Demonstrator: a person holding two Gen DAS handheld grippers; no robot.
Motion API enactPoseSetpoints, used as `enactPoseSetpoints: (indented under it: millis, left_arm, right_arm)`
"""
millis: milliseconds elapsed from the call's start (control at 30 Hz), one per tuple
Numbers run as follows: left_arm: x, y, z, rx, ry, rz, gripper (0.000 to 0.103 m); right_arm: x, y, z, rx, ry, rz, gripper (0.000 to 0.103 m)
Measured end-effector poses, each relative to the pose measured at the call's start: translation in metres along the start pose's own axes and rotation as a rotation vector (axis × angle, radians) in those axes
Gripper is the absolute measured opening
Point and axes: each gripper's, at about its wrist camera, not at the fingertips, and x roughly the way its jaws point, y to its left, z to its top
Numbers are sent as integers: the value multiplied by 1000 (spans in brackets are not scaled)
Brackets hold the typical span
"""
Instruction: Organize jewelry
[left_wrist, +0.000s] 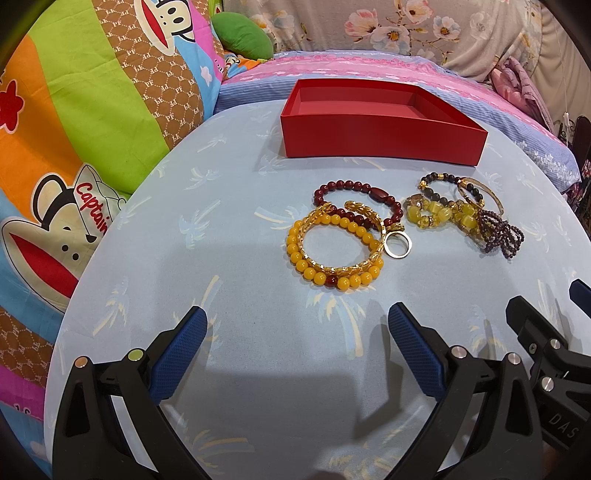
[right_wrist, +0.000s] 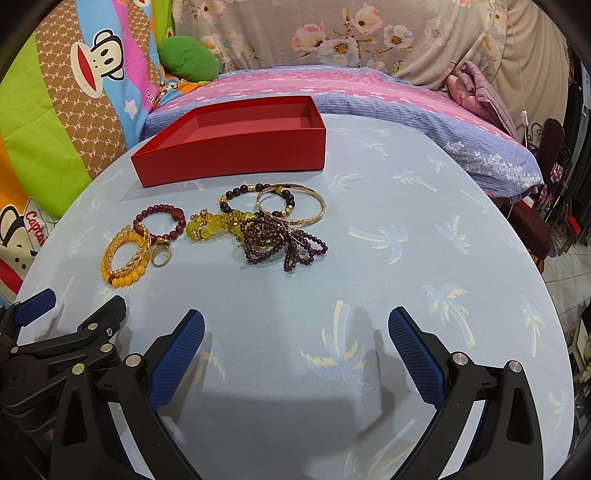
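Observation:
An empty red box (left_wrist: 380, 138) (right_wrist: 236, 155) stands at the far side of a round table. In front of it lie two heaps of jewelry. The left heap holds a yellow bead bracelet (left_wrist: 321, 275) (right_wrist: 123, 280), a gold chain bangle (left_wrist: 354, 264), a dark red bead bracelet (left_wrist: 354, 186) (right_wrist: 162, 213) and a gold ring (left_wrist: 398, 245) (right_wrist: 161, 256). The right heap holds yellow stone pieces (left_wrist: 439, 212) (right_wrist: 207, 225), purple bead strands (left_wrist: 502, 236) (right_wrist: 280, 243), a dark bead bracelet (right_wrist: 255, 190) and a thin gold bangle (right_wrist: 312, 218). My left gripper (left_wrist: 297, 325) and right gripper (right_wrist: 295, 325) hover open near the table's front, both empty.
The table has a pale blue cloth with palm prints (right_wrist: 406, 258). Behind it is a bed with pink and blue bedding (left_wrist: 369, 68). A colourful cartoon quilt (left_wrist: 74, 129) and a green cushion (right_wrist: 188, 59) lie on the left. The right gripper's fingers (left_wrist: 528, 317) show at the left view's right edge.

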Motion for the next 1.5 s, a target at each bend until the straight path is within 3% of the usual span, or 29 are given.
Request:
enactPoseSetpoints:
  millis: [1500]
  left_arm:
    - [-6, 0, 3, 1, -9, 2, 94]
  right_arm:
    - [-1, -1, 0, 2, -5, 2, 96]
